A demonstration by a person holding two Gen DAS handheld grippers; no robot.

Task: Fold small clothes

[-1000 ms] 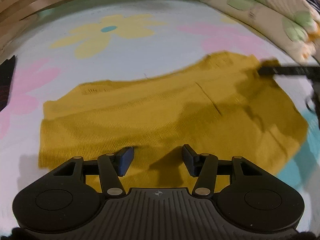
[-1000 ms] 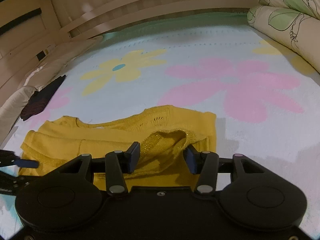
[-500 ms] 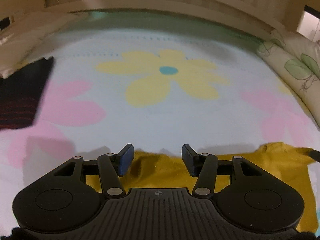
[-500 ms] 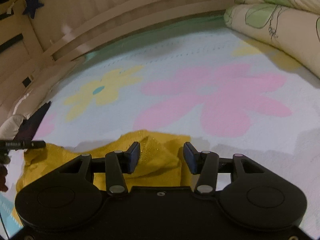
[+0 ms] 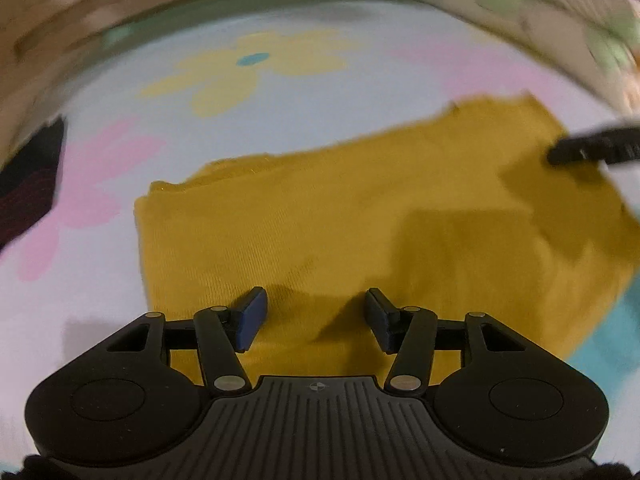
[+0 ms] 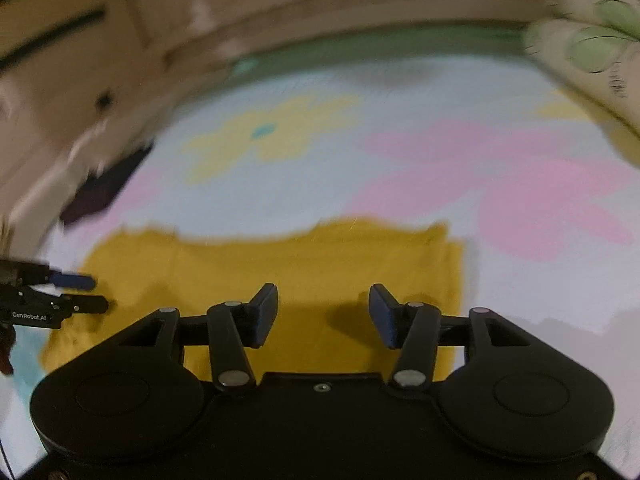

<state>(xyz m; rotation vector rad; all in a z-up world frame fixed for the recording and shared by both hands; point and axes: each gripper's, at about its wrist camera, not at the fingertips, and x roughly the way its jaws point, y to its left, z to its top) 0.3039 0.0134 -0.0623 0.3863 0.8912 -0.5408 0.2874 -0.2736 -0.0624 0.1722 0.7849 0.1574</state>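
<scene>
A mustard-yellow knit garment [image 5: 360, 220] lies flat on the flowered bed sheet, folded into a rough rectangle; it also shows in the right wrist view [image 6: 304, 264]. My left gripper [image 5: 314, 314] is open and empty, hovering over the garment's near edge. My right gripper [image 6: 323, 314] is open and empty over the garment's near right part. The right gripper's finger shows at the right of the left wrist view [image 5: 592, 148]. The left gripper shows at the left of the right wrist view [image 6: 76, 292]. Both views are motion-blurred.
The bed sheet [image 5: 280, 128] has yellow and pink flowers. A dark garment [image 5: 28, 184] lies at the left, also in the right wrist view [image 6: 104, 188]. Floral pillows [image 5: 560, 32] lie at the back right. A wooden bed rail [image 6: 320, 20] runs along the far side.
Both grippers have pulled back and tilted down from the far fold edge. The garment now lies flatter and more compact, with neckline and sleeve folded out of sight. Both stay open.
</scene>
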